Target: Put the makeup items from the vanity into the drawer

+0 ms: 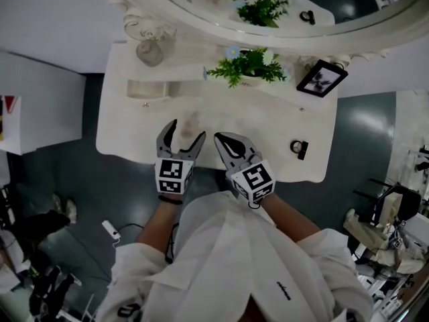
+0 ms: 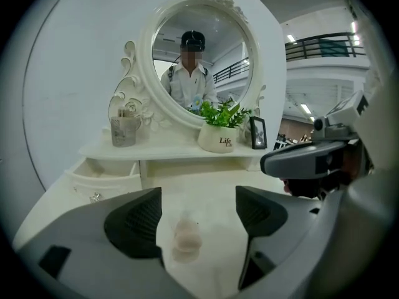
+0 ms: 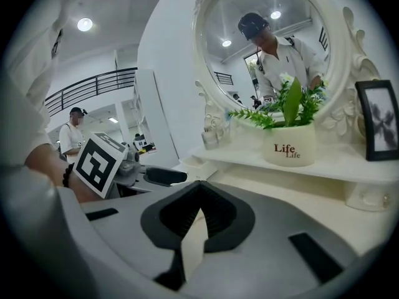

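item: small pinkish bottle (image 2: 186, 238), upright on desk (image 1: 268, 123)
handling: likely light, stiff, slippery; grip mid-body
left tongs (image 1: 182, 138): released, lined up on bottle
right tongs (image 1: 224, 143): clenched, empty

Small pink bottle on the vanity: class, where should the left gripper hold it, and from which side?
Grip the small pink bottle across its rounded middle, straight in from the front of the vanity. It looks upright, and the left gripper faces it, jaws open.

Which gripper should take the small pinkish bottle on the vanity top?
Left: the left gripper has its jaws apart with the small pale pink bottle lined up between them. The right gripper has jaws together.
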### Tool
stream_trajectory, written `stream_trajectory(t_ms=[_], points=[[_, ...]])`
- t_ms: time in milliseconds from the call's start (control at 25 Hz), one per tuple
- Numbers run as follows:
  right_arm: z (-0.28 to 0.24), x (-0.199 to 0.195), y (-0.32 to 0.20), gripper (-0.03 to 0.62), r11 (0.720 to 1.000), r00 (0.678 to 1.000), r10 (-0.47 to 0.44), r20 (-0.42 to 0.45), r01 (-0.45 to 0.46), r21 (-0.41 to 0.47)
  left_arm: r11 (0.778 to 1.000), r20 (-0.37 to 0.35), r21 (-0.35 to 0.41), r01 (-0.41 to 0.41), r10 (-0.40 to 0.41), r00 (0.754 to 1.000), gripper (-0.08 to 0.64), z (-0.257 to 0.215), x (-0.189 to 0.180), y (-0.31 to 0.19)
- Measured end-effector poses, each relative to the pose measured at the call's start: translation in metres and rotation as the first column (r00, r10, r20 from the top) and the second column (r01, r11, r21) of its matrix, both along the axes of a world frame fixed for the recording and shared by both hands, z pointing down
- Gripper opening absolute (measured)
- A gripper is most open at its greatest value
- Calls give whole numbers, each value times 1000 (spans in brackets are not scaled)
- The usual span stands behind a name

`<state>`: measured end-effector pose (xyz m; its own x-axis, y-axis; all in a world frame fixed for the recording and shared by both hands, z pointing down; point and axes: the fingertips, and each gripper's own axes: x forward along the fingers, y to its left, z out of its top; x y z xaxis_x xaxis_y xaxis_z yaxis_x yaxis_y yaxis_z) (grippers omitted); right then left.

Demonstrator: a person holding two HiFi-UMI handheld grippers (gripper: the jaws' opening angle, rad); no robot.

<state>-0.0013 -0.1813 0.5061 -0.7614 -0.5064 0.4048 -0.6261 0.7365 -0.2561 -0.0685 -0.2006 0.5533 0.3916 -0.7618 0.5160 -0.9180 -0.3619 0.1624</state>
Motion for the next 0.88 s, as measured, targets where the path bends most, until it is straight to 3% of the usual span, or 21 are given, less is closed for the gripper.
stream_trajectory(t_ms=[880], points=[[79, -25, -8, 17, 992, 999, -32, -27, 29, -123, 985, 90, -172, 19, -4, 996, 374, 82, -3, -7]])
